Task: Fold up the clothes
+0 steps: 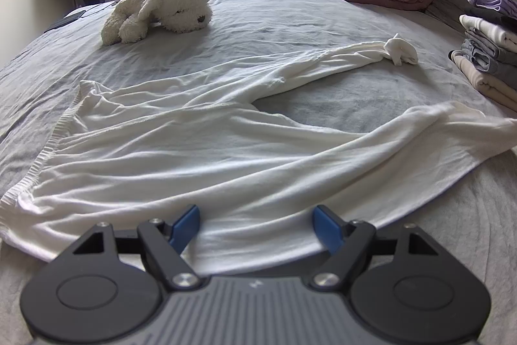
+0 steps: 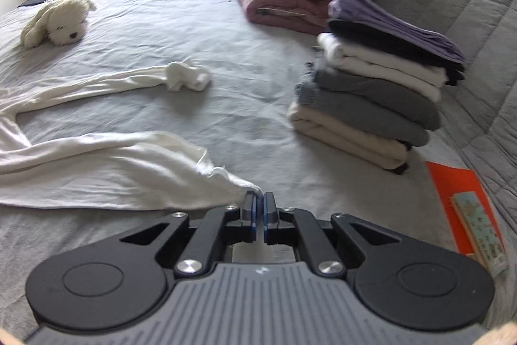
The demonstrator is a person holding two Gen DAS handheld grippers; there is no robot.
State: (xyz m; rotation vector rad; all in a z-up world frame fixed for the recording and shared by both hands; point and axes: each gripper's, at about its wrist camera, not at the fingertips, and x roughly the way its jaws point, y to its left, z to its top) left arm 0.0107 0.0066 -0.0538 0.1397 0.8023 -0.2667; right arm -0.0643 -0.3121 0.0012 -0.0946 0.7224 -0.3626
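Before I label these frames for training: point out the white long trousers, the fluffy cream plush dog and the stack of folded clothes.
white long trousers (image 1: 181, 157), left wrist view, seat area.
fluffy cream plush dog (image 1: 181, 8), left wrist view, head.
stack of folded clothes (image 2: 371, 99), right wrist view, grey middle layer.

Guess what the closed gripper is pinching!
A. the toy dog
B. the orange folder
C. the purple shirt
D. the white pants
D: the right gripper is shut on a leg end of the white pants, with cloth bunched at its tips.
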